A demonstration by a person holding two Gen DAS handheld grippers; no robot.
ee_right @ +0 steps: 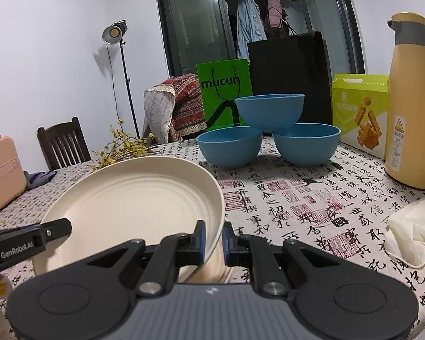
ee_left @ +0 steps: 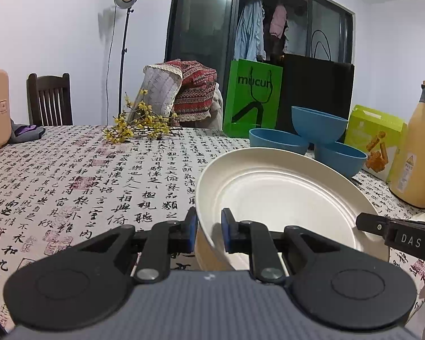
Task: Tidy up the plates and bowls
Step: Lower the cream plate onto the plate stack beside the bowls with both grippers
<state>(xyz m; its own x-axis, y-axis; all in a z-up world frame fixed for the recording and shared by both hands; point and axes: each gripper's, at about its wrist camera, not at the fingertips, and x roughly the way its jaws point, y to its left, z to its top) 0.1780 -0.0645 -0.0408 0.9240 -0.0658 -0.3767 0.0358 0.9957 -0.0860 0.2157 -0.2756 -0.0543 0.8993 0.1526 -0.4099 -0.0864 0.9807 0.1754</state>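
A cream plate [ee_left: 280,195] is held level above the table; it also shows in the right wrist view [ee_right: 133,198]. My left gripper [ee_left: 209,226] is shut on its left rim. My right gripper [ee_right: 214,238] is shut on its right rim, and its finger shows in the left wrist view [ee_left: 382,226]. Under the plate, part of a cream stack [ee_right: 209,269] shows. Three blue bowls stand behind it: two on the table [ee_right: 229,148] [ee_right: 306,143] and one resting on top of them [ee_right: 269,110].
A yellow thermos [ee_right: 413,107] and a green snack box [ee_right: 359,110] stand at the right. Green [ee_right: 225,93] and black [ee_right: 289,76] paper bags stand behind the bowls. Yellow flowers [ee_left: 138,124] lie at the far edge. A white cloth [ee_right: 410,229] lies at the right.
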